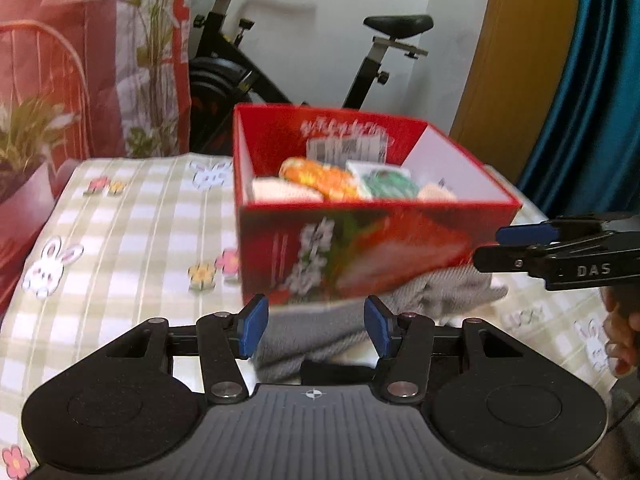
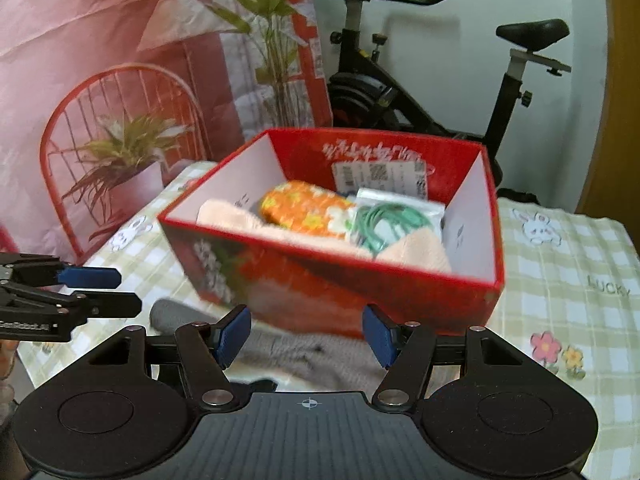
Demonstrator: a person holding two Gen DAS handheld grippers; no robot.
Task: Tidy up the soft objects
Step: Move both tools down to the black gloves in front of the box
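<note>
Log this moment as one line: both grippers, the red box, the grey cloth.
left gripper: open, empty | right gripper: open, empty | red box: on bed, holds soft items | grey cloth: outside, against box front

red box print blurred, grey knit cloth partly hidden beneath it

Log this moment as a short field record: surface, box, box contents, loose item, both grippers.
surface: checked bunny-print cloth
box: red open box on the cloth
contents: orange floral pouch, green cable in a clear bag, peach knit pieces
loose item: grey knit garment in front of the box
left gripper: open, empty
right gripper: open, empty
</note>
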